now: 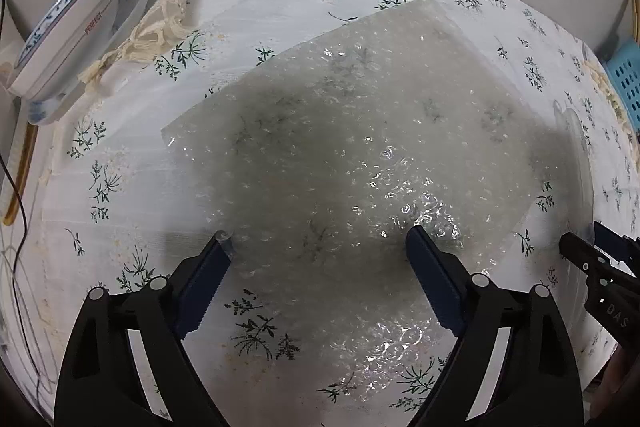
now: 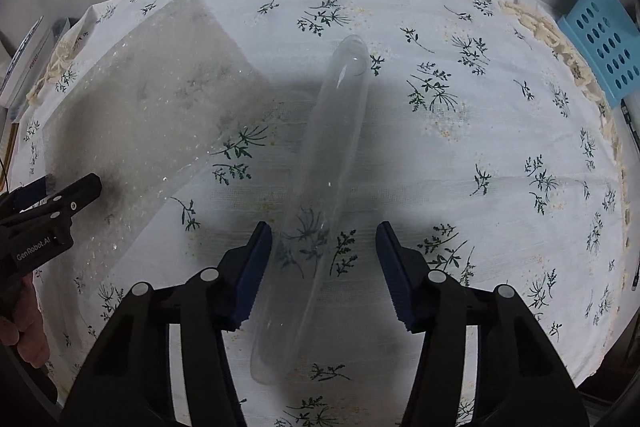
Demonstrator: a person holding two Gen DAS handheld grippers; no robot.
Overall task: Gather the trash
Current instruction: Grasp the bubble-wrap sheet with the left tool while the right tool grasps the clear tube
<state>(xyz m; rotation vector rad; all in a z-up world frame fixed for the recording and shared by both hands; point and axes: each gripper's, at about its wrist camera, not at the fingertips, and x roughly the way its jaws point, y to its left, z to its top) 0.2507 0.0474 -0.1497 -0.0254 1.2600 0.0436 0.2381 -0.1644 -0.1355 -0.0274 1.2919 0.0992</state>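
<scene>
A sheet of bubble wrap (image 1: 360, 131) lies flat on the white flowered tablecloth (image 1: 120, 163). My left gripper (image 1: 320, 235) points down over the sheet's near part, open, its two blue pads spread wide with the wrap between them. A long clear plastic tube (image 2: 332, 131) lies on the cloth to the right of the wrap (image 2: 152, 107). My right gripper (image 2: 324, 227) straddles the tube's near half, open; the left pad is close to the tube and a gap shows at the right pad. Each gripper shows at the edge of the other's view: the right (image 1: 592, 251), the left (image 2: 72, 195).
A white box printed PERFECT with blue-patterned plates (image 1: 68, 35) stands at the table's far left, by a lace fringe (image 1: 140, 39). A blue perforated basket (image 2: 604, 43) sits off the right edge. A black cable (image 1: 16, 195) runs down the left side. A hand (image 2: 24, 331) holds the left gripper.
</scene>
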